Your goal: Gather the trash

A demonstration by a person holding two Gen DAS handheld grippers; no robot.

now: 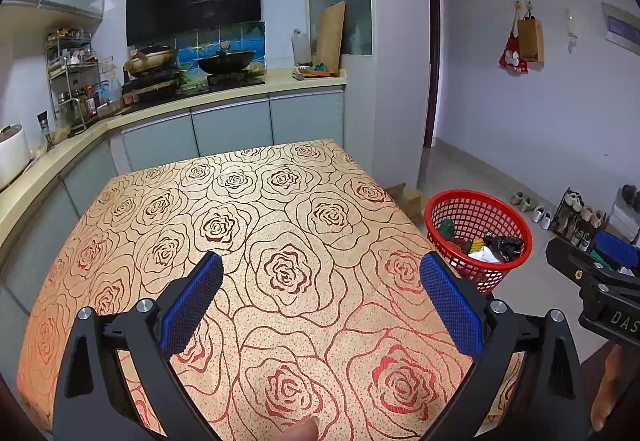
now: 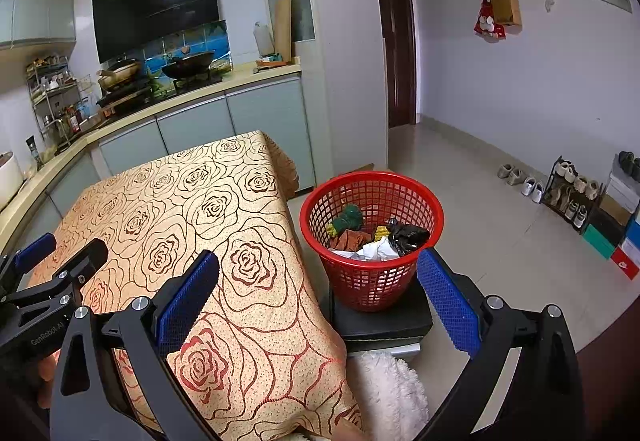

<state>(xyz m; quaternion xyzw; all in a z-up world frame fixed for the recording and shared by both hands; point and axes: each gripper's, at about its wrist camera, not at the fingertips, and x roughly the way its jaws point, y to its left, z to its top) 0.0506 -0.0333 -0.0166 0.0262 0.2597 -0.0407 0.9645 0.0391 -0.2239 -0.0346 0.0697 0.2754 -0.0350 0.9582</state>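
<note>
Two tools, your left tool and right tool, hang wide and empty over the bare desk, while trash fills the red basket beside it, so collecting looks finished.

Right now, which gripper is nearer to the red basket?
Right. The right gripper is open just before the red basket; the left gripper is open over the table, with the basket off to its right.
</note>
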